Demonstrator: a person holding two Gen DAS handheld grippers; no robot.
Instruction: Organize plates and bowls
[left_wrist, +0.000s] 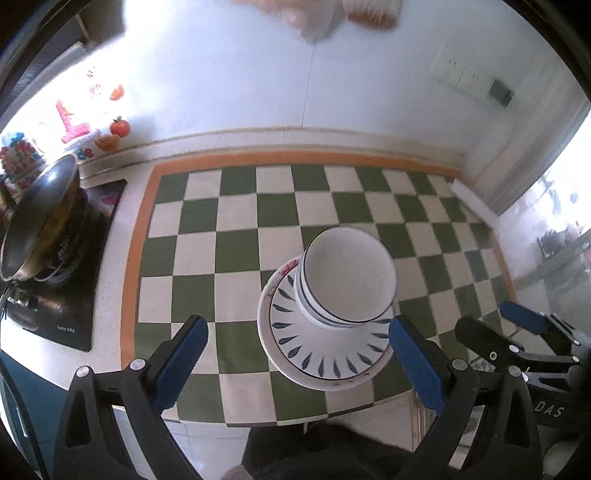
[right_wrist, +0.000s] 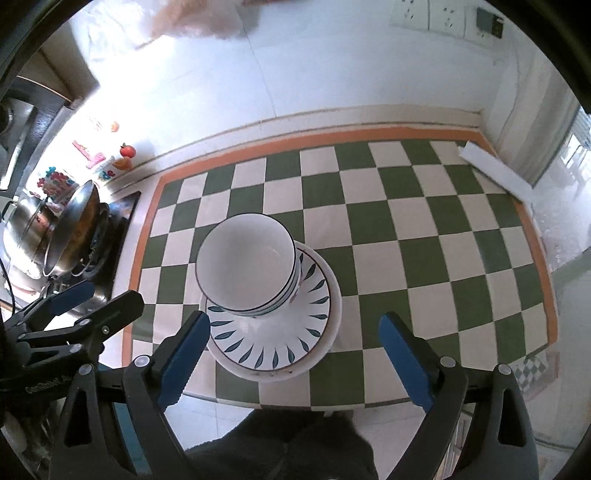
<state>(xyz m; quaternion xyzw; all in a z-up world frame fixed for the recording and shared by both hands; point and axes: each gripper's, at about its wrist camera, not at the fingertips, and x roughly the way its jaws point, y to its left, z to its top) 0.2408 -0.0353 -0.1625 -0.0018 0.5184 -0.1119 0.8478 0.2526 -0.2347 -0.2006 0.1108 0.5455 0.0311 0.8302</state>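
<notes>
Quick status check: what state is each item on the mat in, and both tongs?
Bowls: nested, upright, empty on top, sitting on the plates.
Plates: stacked flat on the checkered mat.
Left tongs: open, holding nothing.
Right tongs: open, holding nothing.
Wok: on the stove, tilted.

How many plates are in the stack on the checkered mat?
2 visible: a leaf-pattern plate directly under the stacked bowls, and a larger floral-rimmed plate at the bottom on the checkered mat. Another plate could be hidden between them.
</notes>
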